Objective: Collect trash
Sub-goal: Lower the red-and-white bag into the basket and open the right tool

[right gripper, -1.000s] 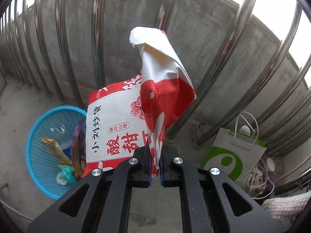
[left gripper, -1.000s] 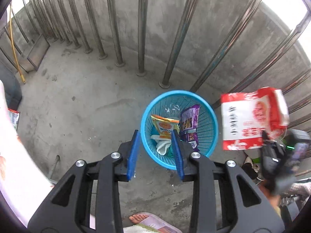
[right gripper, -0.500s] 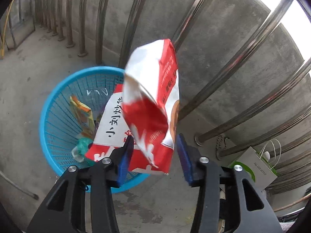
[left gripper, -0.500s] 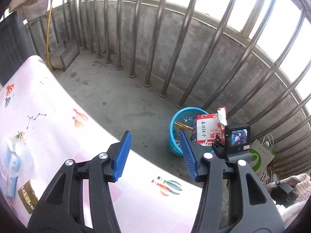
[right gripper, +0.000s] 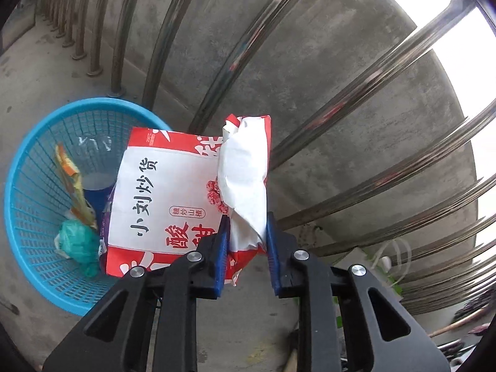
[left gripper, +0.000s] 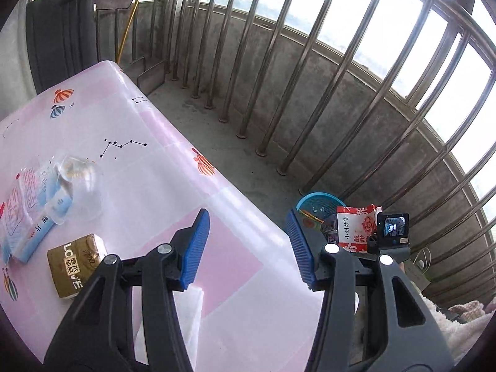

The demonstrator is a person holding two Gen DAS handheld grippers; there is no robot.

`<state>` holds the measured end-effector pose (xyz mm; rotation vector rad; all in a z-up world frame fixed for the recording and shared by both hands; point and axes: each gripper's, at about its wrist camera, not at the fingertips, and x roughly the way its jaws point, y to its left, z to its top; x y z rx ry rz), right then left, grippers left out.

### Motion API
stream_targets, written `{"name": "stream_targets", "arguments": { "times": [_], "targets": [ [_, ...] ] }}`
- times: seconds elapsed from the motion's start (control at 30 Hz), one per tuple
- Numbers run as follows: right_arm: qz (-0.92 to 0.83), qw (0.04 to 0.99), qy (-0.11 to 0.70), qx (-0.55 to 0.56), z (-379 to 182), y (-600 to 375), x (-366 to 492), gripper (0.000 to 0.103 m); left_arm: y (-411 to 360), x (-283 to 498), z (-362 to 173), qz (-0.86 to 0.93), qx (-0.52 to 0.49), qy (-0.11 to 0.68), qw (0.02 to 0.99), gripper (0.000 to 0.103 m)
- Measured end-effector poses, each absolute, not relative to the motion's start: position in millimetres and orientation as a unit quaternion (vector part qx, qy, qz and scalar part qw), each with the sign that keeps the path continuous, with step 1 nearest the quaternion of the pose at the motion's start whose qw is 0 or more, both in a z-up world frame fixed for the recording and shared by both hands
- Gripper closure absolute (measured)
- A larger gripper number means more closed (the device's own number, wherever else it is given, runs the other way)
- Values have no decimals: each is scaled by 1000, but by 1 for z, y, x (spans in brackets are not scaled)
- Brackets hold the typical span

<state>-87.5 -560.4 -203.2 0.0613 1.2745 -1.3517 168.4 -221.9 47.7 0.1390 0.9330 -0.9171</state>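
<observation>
A red-and-white snack bag (right gripper: 173, 198) hangs over the right rim of the blue mesh basket (right gripper: 28, 204) on the concrete floor. My right gripper (right gripper: 246, 248) is open, its jaws on either side of the bag's folded white end. The basket holds an orange wrapper (right gripper: 73, 179), a purple wrapper and a green wad (right gripper: 79, 243). My left gripper (left gripper: 248, 245) is open and empty above the pink table (left gripper: 124, 167). Basket (left gripper: 316, 200) and bag (left gripper: 355, 226) show beyond the table's edge. On the table lie a gold packet (left gripper: 74, 263), a clear plastic wrapper (left gripper: 77, 179) and blue-white packets (left gripper: 28, 217).
Steel railing bars (right gripper: 279, 71) and a low concrete wall stand right behind the basket. A white and green paper bag (right gripper: 381, 266) sits on the floor to the right. A white napkin (left gripper: 192, 316) lies under my left gripper. The table edge runs diagonally beside the basket.
My right gripper opened from shut on the bag, and the bag dropped lower against the basket. My left gripper swung away from the basket to above the table.
</observation>
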Motion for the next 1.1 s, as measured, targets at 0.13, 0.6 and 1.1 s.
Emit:
{"name": "stream_targets", "arguments": {
  "times": [0.13,0.6,1.1],
  "targets": [
    [-605,556,567,-61,-199,-554,-86,81,-212,168,49,-430,53,429,793,54],
    [-539,506,655,-155,-249,-525,-44,81,-169,169,58,-424,13,415,805,54],
    [-446,584,677,-53,-274,-549,15,78,-156,181,47,-404,8,431,807,54]
  ]
}}
